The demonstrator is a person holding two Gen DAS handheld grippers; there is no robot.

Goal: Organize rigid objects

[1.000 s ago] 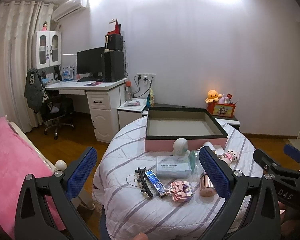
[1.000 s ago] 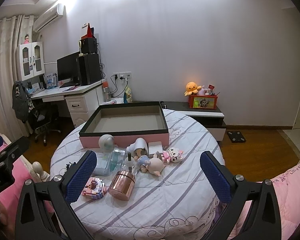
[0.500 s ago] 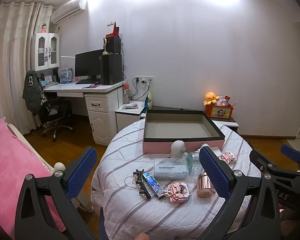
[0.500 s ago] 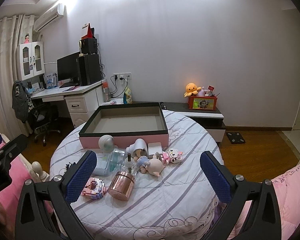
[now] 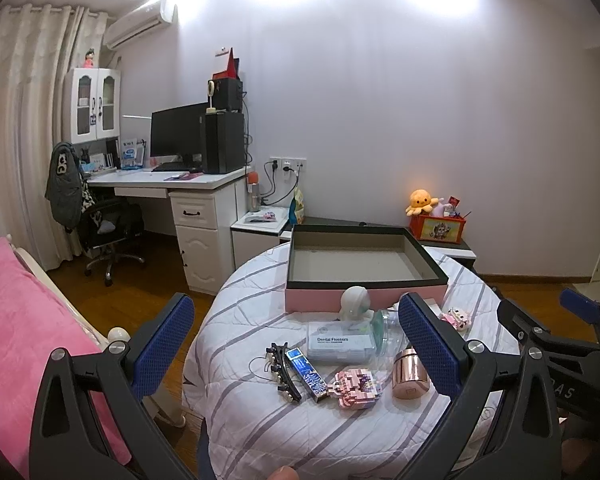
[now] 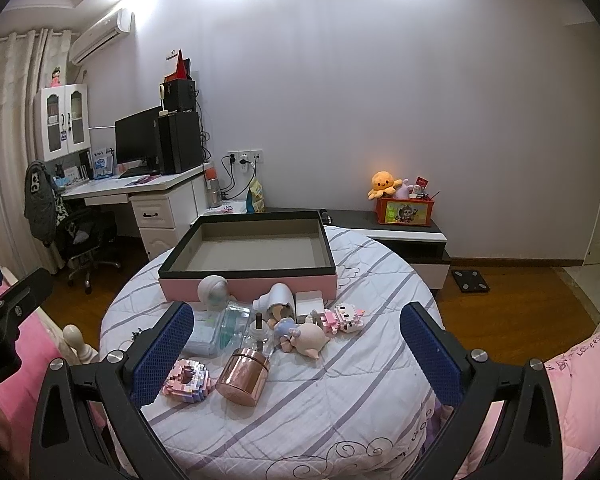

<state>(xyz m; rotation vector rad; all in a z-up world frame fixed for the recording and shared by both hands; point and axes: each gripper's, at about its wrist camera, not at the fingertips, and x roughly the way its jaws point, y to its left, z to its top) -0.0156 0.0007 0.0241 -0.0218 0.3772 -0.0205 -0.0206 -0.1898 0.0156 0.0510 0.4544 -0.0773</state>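
Observation:
A round table with a striped white quilt [image 5: 260, 420] [image 6: 340, 400] holds an empty pink box with a black rim [image 5: 364, 294] [image 6: 220, 286] at the far side. In front of it lie a rose-gold canister [image 5: 410, 372] [image 6: 244, 374], a pink brick figure [image 5: 356, 387] [image 6: 186, 378], a Dental Flossers box [image 5: 338, 342], a blue tube [image 5: 306, 374], a black hair clip [image 5: 282, 370], a white figurine [image 5: 354, 302] [image 6: 214, 290] and small dolls [image 6: 304, 334]. My left gripper [image 5: 296, 344] and right gripper [image 6: 296, 350] are both open and empty, held back from the table.
A pink bed [image 5: 16, 320] lies at the left. A white desk with a monitor [image 5: 180, 184] and an office chair [image 5: 108, 228] stand at the back left. A low cabinet with a red toy box [image 6: 404, 210] stands behind the table. Wood floor [image 6: 520, 312] lies to the right.
The left view has drifted slightly back and up, so the table items sit a little lower and smaller. The right view is nearly unchanged. Both grippers stay open.

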